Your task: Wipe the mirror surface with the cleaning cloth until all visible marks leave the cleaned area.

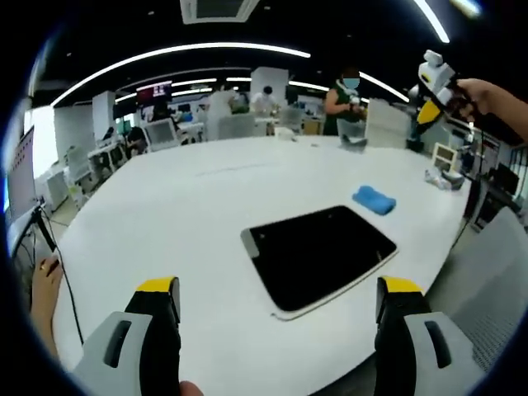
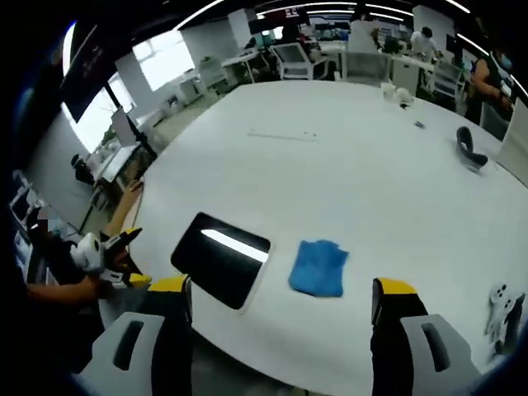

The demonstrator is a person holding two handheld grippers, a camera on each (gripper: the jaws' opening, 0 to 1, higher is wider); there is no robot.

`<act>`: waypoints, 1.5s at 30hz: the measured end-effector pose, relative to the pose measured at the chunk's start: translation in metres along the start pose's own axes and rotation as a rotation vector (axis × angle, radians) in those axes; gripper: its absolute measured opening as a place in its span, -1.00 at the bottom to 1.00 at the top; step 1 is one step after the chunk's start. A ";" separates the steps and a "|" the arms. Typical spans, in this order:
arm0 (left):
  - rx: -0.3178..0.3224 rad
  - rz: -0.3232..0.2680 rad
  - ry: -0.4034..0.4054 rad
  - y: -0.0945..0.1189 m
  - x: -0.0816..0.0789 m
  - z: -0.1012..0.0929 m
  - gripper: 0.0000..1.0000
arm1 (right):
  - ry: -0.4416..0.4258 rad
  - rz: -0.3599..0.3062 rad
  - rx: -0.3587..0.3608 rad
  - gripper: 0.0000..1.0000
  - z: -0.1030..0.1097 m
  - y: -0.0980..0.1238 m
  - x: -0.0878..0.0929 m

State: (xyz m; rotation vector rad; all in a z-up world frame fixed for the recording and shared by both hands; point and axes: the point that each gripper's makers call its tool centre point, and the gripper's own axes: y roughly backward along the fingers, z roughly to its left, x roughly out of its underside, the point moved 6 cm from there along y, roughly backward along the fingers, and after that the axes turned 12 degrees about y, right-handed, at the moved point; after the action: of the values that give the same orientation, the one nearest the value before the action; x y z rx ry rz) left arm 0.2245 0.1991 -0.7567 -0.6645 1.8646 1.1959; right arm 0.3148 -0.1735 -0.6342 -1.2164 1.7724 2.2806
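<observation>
mirror [image 1: 322, 256], cloth [image 2: 318, 266] beside, grippers [image 1: 279, 301] raised, agape

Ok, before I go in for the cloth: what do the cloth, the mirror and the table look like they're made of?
Cleaning cloth: soft blue fabric, matte, lying rumpled with folds; probably microfibre, though the weave is too small to tell. Mirror: flat glossy glass-like panel, dark, reflecting a bright ceiling light strip; a thin pale edge shows in the left gripper view. Table: smooth white top, faint sheen, likely laminate.
</observation>
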 end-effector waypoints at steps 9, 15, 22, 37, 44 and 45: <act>0.007 -0.005 -0.005 0.000 -0.001 -0.001 0.99 | -0.011 0.034 0.013 0.66 -0.011 -0.018 0.004; 0.002 0.028 -0.006 -0.002 0.003 -0.001 0.99 | -0.042 0.058 0.014 0.51 -0.013 -0.032 0.015; 0.006 0.037 -0.015 -0.003 0.004 -0.001 0.99 | -0.003 0.105 -0.007 0.40 -0.014 -0.057 0.025; 0.002 0.036 -0.018 -0.002 0.004 0.000 0.99 | -0.079 0.117 -0.018 0.16 -0.026 -0.106 0.030; 0.001 0.051 -0.016 -0.002 0.005 0.000 0.99 | -0.161 0.124 -0.004 -0.05 -0.040 -0.132 0.042; 0.001 0.053 -0.015 -0.002 0.005 0.000 0.99 | -0.168 0.120 -0.006 -0.09 -0.041 -0.135 0.043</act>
State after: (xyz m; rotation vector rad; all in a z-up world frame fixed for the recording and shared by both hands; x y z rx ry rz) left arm 0.2227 0.1980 -0.7620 -0.6070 1.8802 1.2299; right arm 0.3679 -0.1776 -0.7715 -0.9104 1.8249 2.3724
